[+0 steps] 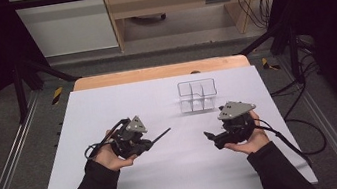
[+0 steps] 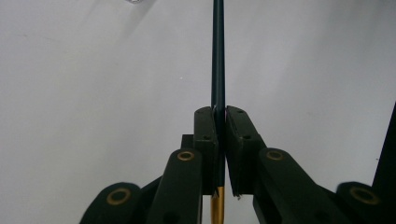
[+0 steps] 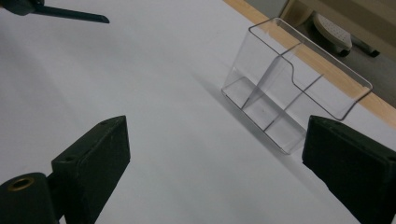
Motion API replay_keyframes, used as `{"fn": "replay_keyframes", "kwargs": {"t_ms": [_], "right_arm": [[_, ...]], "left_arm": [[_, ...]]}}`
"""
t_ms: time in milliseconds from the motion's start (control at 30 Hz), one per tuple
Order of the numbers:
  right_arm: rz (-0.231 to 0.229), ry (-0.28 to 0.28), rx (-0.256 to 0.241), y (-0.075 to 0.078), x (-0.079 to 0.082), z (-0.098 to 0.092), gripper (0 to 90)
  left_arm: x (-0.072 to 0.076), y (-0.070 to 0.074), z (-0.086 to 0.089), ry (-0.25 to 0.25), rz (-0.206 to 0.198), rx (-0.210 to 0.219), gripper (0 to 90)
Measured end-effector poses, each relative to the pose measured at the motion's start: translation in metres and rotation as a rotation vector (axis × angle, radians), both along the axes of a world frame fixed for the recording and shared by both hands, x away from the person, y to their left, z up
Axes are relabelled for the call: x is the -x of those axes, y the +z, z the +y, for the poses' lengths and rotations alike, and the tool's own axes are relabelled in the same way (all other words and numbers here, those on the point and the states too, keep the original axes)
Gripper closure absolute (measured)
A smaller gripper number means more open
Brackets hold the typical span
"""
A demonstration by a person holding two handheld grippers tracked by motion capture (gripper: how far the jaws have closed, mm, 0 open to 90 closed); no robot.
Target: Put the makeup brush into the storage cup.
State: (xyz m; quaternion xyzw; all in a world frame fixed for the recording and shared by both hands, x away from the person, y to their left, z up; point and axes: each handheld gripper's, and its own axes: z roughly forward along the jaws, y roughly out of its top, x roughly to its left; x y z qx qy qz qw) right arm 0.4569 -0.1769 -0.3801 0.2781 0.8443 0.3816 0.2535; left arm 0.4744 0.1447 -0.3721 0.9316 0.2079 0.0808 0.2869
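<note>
Carrying looks under way: left gripper (image 1: pixel 147 143) jaws pinch a slim dark pen (image 2: pixel 218 70); right gripper (image 3: pixel 215 154) jaws spread. Next, probably into the clear plastic compartment holder (image 1: pixel 197 95) on the desk (image 1: pixel 108 108).

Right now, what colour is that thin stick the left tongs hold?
Dark teal, with a gold end; the stick shows best in the left gripper view.

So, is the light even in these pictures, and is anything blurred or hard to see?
High view: table bright, surroundings dark, slightly soft. Left gripper view: the thin rod is sharp, the corners dim. Right gripper view: the clear organizer throws a faint shadow and its walls are hard to trace; the near tongs look soft.
</note>
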Motion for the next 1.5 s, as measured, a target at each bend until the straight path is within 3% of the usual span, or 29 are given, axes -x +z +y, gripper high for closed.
{"fn": "replay_keyframes", "kwargs": {"t_ms": [133, 433, 800, 1100, 1500], "right_arm": [[-0.006, 0.032, 0.047, 0.002, 0.001, 0.009, 7.5], [-0.022, 0.075, 0.083, 0.003, 0.004, 0.015, 7.2], [-0.087, 0.145, 0.159, 0.007, 0.010, 0.027, 7.9], [-0.117, 0.191, 0.246, 0.003, 0.013, 0.036, 9.5], [-0.131, 0.266, 0.302, 0.001, 0.018, 0.043, 12.2]], "left_arm": [[-0.001, 0.004, -0.004, -0.017, 0.001, -0.007, 82.6], [-0.001, 0.009, -0.018, -0.057, 0.005, -0.038, 82.6], [-0.001, 0.017, -0.033, -0.091, 0.008, -0.068, 82.6], [-0.002, 0.017, -0.044, -0.126, 0.022, -0.089, 82.6], [0.001, 0.017, -0.058, -0.195, 0.029, -0.101, 82.6]]}}
